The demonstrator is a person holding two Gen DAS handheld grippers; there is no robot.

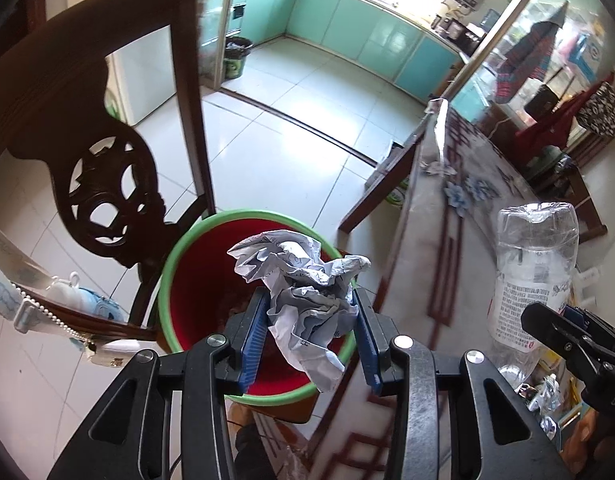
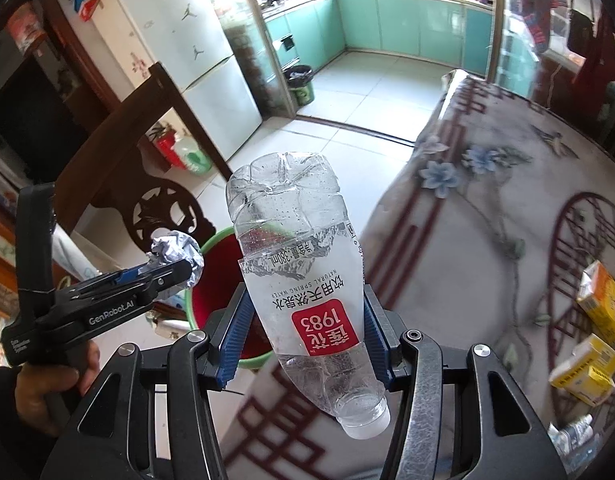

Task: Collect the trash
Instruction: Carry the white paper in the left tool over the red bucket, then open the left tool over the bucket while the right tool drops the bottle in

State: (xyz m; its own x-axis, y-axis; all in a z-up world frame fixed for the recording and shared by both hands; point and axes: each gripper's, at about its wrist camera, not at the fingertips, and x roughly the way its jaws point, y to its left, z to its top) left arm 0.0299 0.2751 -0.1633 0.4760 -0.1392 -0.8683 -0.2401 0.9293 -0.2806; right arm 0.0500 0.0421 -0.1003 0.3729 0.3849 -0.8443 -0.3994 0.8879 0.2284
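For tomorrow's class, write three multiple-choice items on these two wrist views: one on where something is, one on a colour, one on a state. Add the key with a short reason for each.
1. Where is the crumpled paper?
A. On the chair seat
B. Between the left gripper's pads, above the bin
C. On the floor

2. What colour is the rim of the bin?
A. Green
B. Blue
C. Black

3. How is the plastic bottle held in the right gripper?
A. Upright, cap on top
B. Lying loose on the table
C. Clamped with its cap end toward the camera, base pointing away

Key:
1 B, the blue pads press the paper on both sides, with the red bin interior behind it.
2 A, a green ring circles the red inside.
3 C, the white cap sits nearest the lens and the label reads upside down.
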